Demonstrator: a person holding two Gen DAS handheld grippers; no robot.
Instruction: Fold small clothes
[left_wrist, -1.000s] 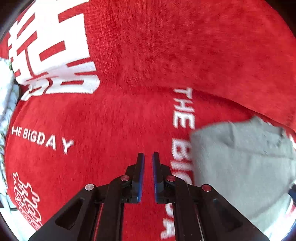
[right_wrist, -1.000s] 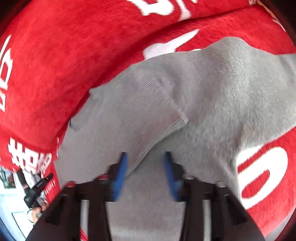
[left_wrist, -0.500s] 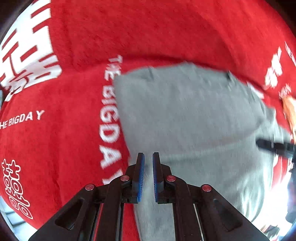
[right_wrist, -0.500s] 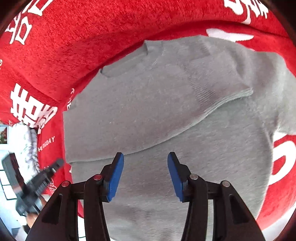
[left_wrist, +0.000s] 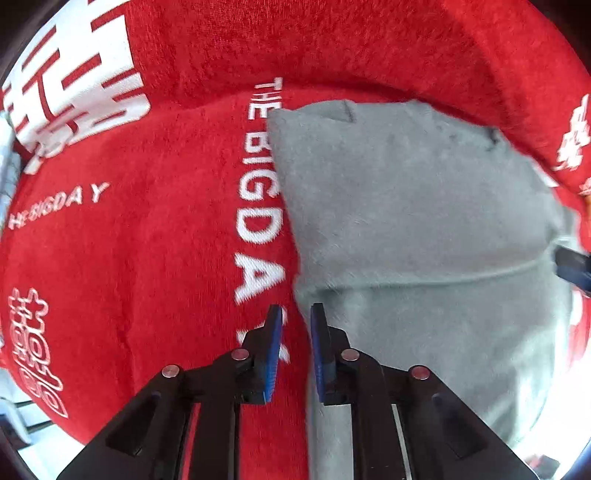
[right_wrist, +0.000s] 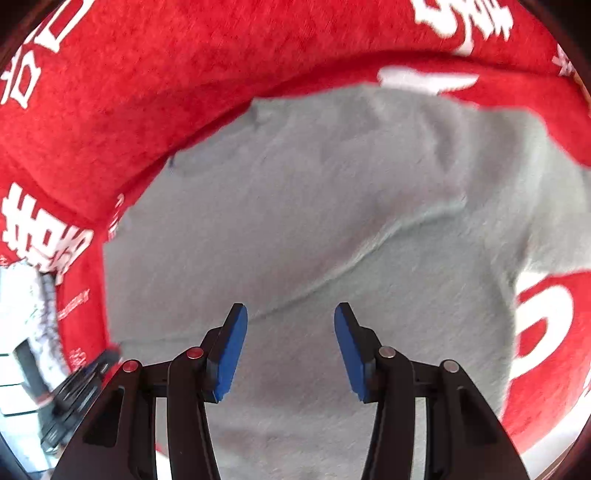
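Change: the left claw (left_wrist: 295, 325), over bare red cloth (left_wrist: 147, 258) a second ago, now hangs at the grey top's (left_wrist: 406, 221) left edge – jaws opening, nothing between them.
Meaning: likely lining up a grip for the next fold.
Right claw (right_wrist: 290, 332): half spread, empty, above the top.
Top: flat on the cloth, partly folded; neckline at the far end, long axis running away from the claws – a fold line crosses it.

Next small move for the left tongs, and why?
Probably lower the left tongs onto the left edge of the grey garment. They straddle that edge, opening, with nothing pinched; the garment lies part-folded on the red cloth.
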